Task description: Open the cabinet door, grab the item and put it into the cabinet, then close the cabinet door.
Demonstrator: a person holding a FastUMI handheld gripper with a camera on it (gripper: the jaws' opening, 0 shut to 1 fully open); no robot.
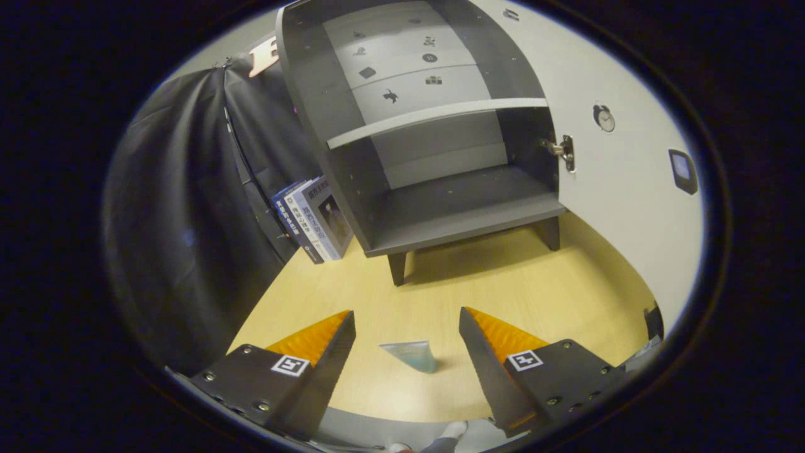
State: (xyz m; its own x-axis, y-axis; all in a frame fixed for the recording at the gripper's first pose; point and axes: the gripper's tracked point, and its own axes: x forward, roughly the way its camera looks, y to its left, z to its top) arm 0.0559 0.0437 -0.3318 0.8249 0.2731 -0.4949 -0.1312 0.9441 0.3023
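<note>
On wooden tabletop [503,283], between spread fingers of gripper [407,321]: small pale blue packet [412,354], untouched. Beyond: grey cabinet [434,207], door [622,189] swung open, shelves bare. Books [312,220] lean beside cabinet.

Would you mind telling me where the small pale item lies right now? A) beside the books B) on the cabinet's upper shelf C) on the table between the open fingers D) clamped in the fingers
C: the small pale item lies on the table between the gripper's open fingers, untouched, while the cabinet ahead stands open.

grey cabinet [440,207], white door [629,189], pale teal item [415,354], yellow wood-grain table [534,296]
</note>
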